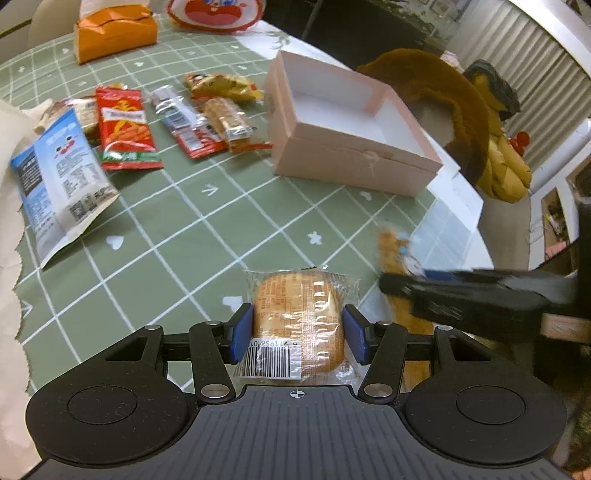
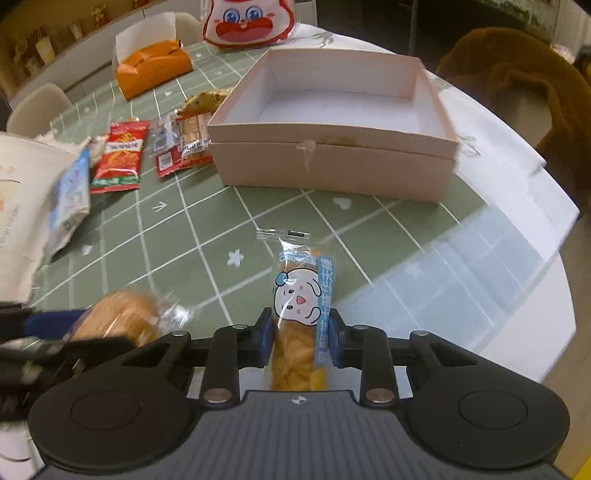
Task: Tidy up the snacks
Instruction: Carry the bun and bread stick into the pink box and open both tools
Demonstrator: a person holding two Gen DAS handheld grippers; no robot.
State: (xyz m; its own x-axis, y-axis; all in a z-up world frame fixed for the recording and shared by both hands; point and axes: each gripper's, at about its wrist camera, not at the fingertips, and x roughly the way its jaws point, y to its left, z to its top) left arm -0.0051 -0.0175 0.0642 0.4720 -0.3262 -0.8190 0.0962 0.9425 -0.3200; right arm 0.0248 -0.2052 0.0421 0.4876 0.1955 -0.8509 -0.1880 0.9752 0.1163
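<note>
Left gripper (image 1: 297,334) clenched on a wrapped bread bun (image 1: 298,321), both blue pads pressed on its sides, barcode label turned to the camera. Right gripper (image 2: 300,338) clenched on a long snack packet with a cartoon face (image 2: 301,295), held narrow between the pads, its clear sealed end pointing toward the box. Both packets held close side by side near the front edge of the table, above the green checked tablecloth (image 1: 184,236).

Open pink box (image 2: 332,162) toward the right edge of the table, inside white and holding nothing. To the left of the box, in a loose row on the cloth: red snack packet (image 1: 123,129), silver and red sachets (image 1: 184,122), yellow packet (image 1: 221,86). Blue and white pouch (image 1: 59,177) near the left edge, partly on a pale paper bag (image 1: 9,184). Orange tissue pack (image 1: 114,33) and a cartoon bag (image 2: 249,22) at the far edge. Brown plush thing (image 1: 443,99) beyond the right edge, off the table.
</note>
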